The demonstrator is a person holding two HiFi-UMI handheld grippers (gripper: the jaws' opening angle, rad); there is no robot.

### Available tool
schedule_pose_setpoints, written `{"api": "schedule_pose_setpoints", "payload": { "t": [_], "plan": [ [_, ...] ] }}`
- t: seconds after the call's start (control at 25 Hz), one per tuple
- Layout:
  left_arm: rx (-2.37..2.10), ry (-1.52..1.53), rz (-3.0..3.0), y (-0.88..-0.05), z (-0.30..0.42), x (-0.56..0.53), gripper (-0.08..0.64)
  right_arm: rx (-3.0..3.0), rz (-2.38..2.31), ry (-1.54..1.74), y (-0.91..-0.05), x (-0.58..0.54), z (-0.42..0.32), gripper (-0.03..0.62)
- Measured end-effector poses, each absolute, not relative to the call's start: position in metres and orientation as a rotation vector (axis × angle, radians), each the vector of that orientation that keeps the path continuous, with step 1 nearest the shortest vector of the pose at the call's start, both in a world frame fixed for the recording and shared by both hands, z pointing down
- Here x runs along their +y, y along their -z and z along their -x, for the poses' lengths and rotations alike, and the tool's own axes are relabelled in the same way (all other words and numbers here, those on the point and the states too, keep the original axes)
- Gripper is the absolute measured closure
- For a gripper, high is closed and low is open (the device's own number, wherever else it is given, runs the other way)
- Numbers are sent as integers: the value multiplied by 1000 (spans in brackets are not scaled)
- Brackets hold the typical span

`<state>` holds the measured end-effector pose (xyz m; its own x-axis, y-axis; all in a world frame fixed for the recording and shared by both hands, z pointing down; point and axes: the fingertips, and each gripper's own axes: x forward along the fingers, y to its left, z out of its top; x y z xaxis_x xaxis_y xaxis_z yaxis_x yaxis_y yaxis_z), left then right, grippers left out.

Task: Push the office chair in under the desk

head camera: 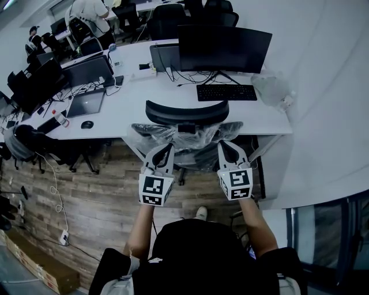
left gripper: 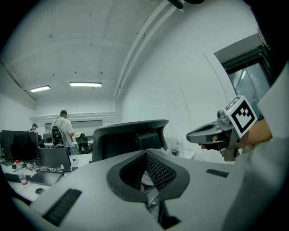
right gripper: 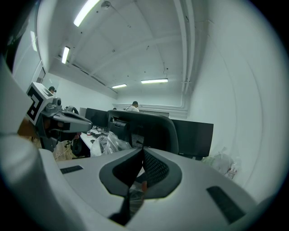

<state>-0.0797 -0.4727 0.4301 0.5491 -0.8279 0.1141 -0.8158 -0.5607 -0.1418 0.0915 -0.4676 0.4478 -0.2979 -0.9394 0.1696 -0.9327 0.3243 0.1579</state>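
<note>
The white counter (head camera: 144, 109) bears a monitor (head camera: 225, 49), keyboard (head camera: 226, 92), laptop (head camera: 86, 102) and mouse (head camera: 87, 124); the chair (head camera: 186, 112) stands on the wood floor (head camera: 98, 196).

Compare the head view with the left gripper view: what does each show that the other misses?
Head view only: the keyboard on the desk, the wood floor, and the person's forearms behind the grippers.
Left gripper view only: the ceiling lights overhead.
Both: the office chair's headrest, the right gripper with its jaws shut, and a standing person at the back of the room.
</note>
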Motion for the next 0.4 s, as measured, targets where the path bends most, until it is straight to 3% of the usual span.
{"api": "schedule_pose_setpoints", "payload": {
  "t": [0.4],
  "plan": [
    [1440, 249, 2692, -432, 83, -475, 546, -2358, -1696, 46, -451, -469, -89, 569]
  ]
}}
